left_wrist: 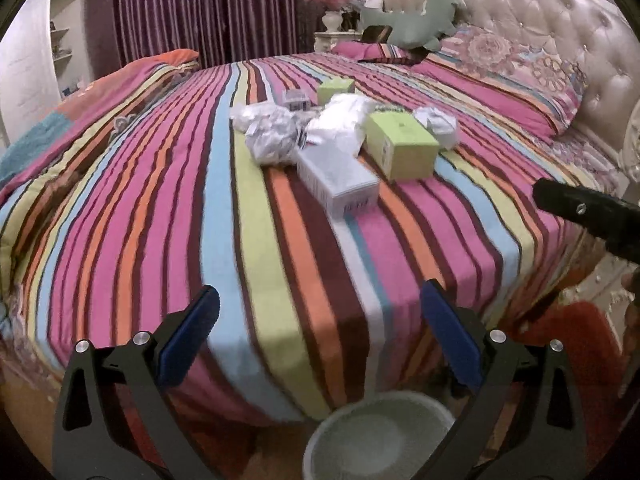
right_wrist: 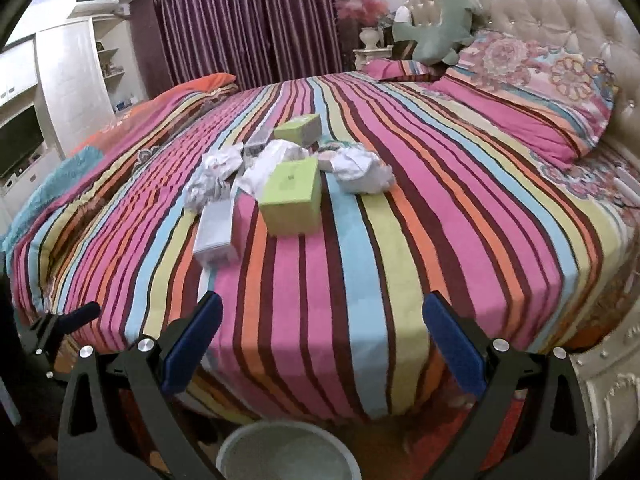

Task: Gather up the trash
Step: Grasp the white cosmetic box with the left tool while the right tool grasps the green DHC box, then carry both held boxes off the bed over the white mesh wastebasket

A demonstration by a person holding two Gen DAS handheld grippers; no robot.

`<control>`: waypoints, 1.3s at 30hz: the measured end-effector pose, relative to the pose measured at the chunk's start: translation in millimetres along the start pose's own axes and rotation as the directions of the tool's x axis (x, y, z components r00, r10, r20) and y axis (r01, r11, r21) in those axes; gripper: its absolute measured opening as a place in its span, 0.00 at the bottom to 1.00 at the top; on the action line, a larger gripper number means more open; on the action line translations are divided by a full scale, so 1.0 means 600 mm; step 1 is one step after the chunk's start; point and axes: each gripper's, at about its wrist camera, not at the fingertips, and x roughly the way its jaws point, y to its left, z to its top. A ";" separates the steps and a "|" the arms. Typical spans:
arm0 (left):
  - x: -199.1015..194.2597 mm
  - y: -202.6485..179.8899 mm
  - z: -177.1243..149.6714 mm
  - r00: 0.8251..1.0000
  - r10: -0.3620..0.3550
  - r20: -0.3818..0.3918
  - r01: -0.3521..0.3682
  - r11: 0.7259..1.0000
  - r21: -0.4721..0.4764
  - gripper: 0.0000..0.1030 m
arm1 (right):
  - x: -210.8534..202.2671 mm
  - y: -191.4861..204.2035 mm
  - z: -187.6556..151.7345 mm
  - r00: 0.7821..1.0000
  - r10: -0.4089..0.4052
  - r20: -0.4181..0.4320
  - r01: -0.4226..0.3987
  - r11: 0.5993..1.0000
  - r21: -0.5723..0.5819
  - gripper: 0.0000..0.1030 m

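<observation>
A heap of trash lies mid-bed on the striped cover: a white carton, a green box, a second green box behind, and crumpled white paper. A white bin stands on the floor at the bed's near edge, below both grippers. My left gripper is open, empty, short of the heap. My right gripper is also open and empty; one of its fingers shows in the left wrist view.
The striped bed fills both views, with pillows and a tufted headboard at right. A folded quilt lies at the far left. Purple curtains, a nightstand with a vase and a wardrobe stand behind.
</observation>
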 end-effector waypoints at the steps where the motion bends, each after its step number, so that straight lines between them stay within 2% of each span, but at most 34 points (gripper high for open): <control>1: 0.011 -0.002 0.010 1.000 -0.008 0.005 0.008 1.000 -0.013 0.94 | 0.009 0.002 0.006 1.000 0.003 -0.002 -0.003 1.000 -0.005 0.93; 4: 0.040 -0.011 0.034 1.000 -0.002 0.019 0.003 0.999 -0.033 0.94 | 0.040 0.013 0.035 1.000 0.016 0.000 -0.016 0.999 -0.031 0.93; 9: 0.087 -0.025 0.061 1.000 0.001 0.015 0.000 0.998 -0.067 0.94 | 0.105 0.024 0.084 0.995 0.088 -0.042 -0.090 0.994 -0.059 0.93; 15: 0.142 -0.028 0.082 1.000 0.028 -0.007 -0.029 0.995 -0.098 0.94 | 0.170 0.032 0.119 0.994 0.079 -0.080 -0.086 0.993 -0.079 0.93; 20: 0.171 -0.029 0.100 0.999 0.048 -0.006 -0.049 0.993 -0.107 0.94 | 0.209 0.036 0.132 0.985 0.111 -0.131 -0.121 0.990 -0.066 0.93; 30: 0.207 -0.020 0.114 0.995 0.094 -0.031 -0.097 0.990 -0.099 0.94 | 0.259 0.023 0.137 0.974 0.067 -0.215 -0.075 0.997 -0.027 0.90; 32: 0.210 -0.016 0.114 0.995 0.092 -0.032 -0.095 0.991 -0.098 0.82 | 0.265 0.023 0.137 0.972 0.062 -0.225 -0.072 0.997 -0.036 0.81; 34: 0.215 -0.008 0.114 0.997 0.070 -0.046 -0.074 0.992 -0.102 0.63 | 0.272 0.022 0.138 0.967 0.081 -0.243 -0.090 0.996 -0.026 0.78; 35: 0.217 -0.004 0.113 0.997 0.060 -0.053 -0.065 0.992 -0.106 0.59 | 0.274 0.023 0.139 0.966 0.083 -0.247 -0.092 0.995 -0.024 0.78; 36: 0.219 -0.001 0.113 0.997 0.058 -0.057 -0.064 0.992 -0.108 0.56 | 0.274 0.024 0.139 0.965 0.082 -0.249 -0.092 0.995 -0.029 0.72; 38: 0.218 0.004 0.113 0.997 0.044 -0.060 -0.050 0.993 -0.106 0.55 | 0.272 0.030 0.138 0.961 0.111 -0.255 -0.123 0.992 -0.034 0.64; 39: 0.218 0.004 0.113 0.997 0.043 -0.061 -0.049 0.994 -0.101 0.55 | 0.269 0.036 0.137 0.963 0.092 -0.254 -0.109 0.992 -0.057 0.63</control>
